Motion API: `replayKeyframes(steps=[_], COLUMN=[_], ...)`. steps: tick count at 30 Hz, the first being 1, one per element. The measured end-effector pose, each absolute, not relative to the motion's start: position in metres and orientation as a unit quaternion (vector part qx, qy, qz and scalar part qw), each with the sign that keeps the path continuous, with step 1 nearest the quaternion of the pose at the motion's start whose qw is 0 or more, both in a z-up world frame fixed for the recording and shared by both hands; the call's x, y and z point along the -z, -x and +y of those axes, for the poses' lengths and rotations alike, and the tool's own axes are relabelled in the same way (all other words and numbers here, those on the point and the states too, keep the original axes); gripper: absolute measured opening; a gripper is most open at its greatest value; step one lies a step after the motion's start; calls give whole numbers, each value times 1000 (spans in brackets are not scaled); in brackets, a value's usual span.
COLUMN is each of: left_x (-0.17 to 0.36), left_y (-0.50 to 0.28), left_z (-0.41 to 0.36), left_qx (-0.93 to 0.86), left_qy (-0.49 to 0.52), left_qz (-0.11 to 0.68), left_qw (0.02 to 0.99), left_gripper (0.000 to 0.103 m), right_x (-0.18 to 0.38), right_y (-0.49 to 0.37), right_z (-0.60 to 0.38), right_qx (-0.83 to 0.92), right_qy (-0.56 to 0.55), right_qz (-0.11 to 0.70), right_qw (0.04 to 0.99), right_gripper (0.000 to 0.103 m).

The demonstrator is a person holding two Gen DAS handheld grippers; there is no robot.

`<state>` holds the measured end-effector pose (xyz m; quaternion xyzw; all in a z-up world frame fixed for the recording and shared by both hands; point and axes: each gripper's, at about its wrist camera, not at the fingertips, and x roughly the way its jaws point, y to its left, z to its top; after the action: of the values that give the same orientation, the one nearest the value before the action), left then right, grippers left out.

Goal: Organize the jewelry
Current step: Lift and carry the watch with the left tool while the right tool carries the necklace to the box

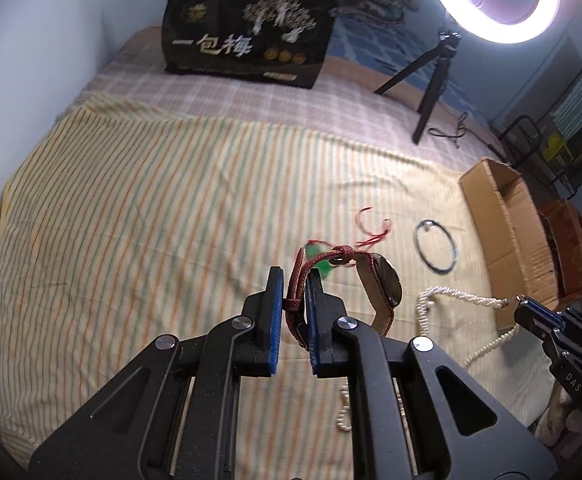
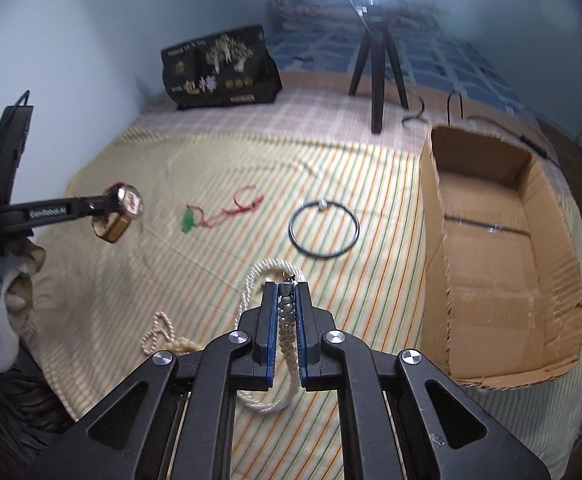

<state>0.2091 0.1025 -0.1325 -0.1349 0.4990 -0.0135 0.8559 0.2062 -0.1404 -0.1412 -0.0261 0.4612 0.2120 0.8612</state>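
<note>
Covering the bed [image 2: 111, 280]: a yellow striped cloth [image 1: 151, 208], with an open brown cardboard box [image 2: 487, 292] standing at its right edge, apparently empty, though blur hides any small thing inside. Judging by that, nothing stowed yet; task at its early stage.

Clamped in the left hand-held gripper [image 1: 296, 300], jaws nearly shut on the braided red strap: a round-faced wristwatch [image 1: 387, 284], lifted clear of the cloth and hanging beside the fingers. Seen from the right wrist view, same watch dangling well to the left of the box.

Pinched in the right hand-held gripper [image 2: 287, 312], jaws all but closed on the beads near the metal clasp: a long white pearl necklace [image 2: 251, 292], its upper end raised, lower loops trailing on the cloth.

Lying loose on the cloth between the two held pieces and the box: a thin black hoop bangle with one pale bead [image 2: 324, 232]; farther left, a red cord with a small green pendant [image 2: 211, 216].

Left to do, by this reading: carry watch and pearls over the box wall and release, then collect bangle and cord.
</note>
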Motion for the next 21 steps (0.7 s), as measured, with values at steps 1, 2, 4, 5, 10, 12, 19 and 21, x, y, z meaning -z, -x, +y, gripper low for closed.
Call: replayKeyframes(steps=[1,2,4,5,10,12,19,21], left_x=[130,126,119,115,100,95,85,83], left_y=[-209,-209,-208,-207,-201,-199,-191,-190], left_z=[99,96,87,84,66,58,40,35], left_qx=[17,20,28,31,51,59,74,80], left_qy=[134,132,130,129,129,128,119,118], left_qz=[496,493,486,482,468,464,453,451], left_qw=[858,860,864,866,873,875,880,881], left_gripper=[9,9,9,9,9,9,9,9], right_x=[136,133,125,119,92,84,68,66], right_y=[-205,-205,-203,-202,-195,-192,-187,-187], right_z=[-139,-138,-136,-135,-137,-138,-144,-149], right_qx=[-214,-215,-219,-220,-225,-225,-217,-213], right_qy=[26,26,26,25,20,18,17,13], right_qz=[455,452,443,436,406,397,379,377], right_qw=[864,865,869,872,886,890,899,901], right_gripper=[7,7,7,7,7,7,7,7])
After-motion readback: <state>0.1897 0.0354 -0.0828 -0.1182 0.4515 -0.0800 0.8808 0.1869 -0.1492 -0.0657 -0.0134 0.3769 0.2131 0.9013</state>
